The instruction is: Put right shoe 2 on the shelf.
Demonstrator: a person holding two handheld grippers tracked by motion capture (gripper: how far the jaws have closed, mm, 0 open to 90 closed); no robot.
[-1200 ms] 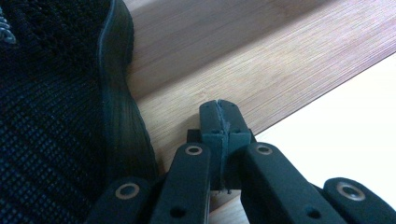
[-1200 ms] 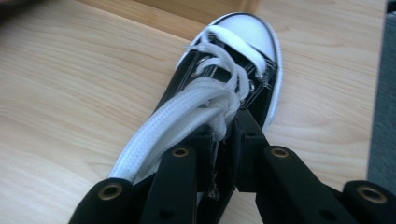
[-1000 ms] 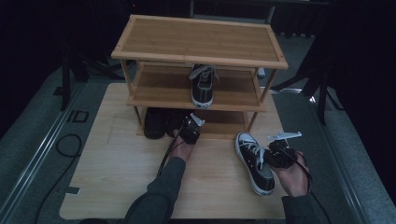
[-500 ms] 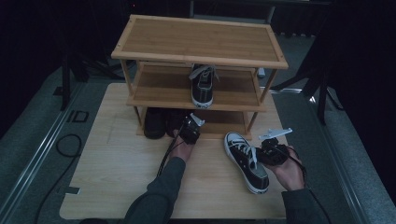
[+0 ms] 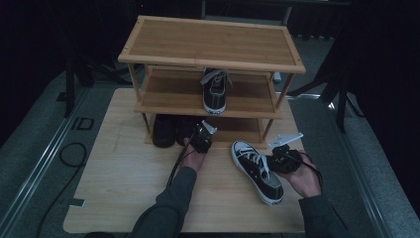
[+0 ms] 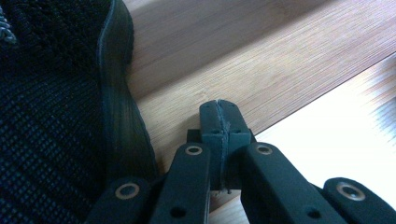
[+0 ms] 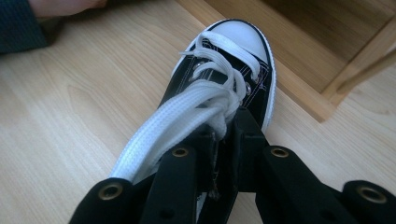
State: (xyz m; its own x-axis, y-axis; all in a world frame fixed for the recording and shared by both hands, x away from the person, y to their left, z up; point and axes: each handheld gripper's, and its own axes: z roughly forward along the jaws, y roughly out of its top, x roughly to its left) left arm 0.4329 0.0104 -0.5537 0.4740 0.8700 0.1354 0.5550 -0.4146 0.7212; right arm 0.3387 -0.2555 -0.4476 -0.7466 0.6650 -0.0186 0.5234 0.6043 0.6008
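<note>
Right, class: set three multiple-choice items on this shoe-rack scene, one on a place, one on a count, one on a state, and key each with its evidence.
1. Where does the black sneaker with white laces lie?
A. on the top shelf
B. on the wooden board in front of the rack
C. on the grey floor

2. How many shelves does the wooden shoe rack have?
A. two
B. three
C. five

3. How do the jaws of the left gripper stand?
A. shut with nothing between them
B. wide open
C. clamped on a lace

Key:
1 B: in the high view it lies on the board, toe toward the rack, at the right gripper.
2 B: top, middle and bottom boards show.
3 A: in the left gripper view the tips meet, beside a dark shoe.
</note>
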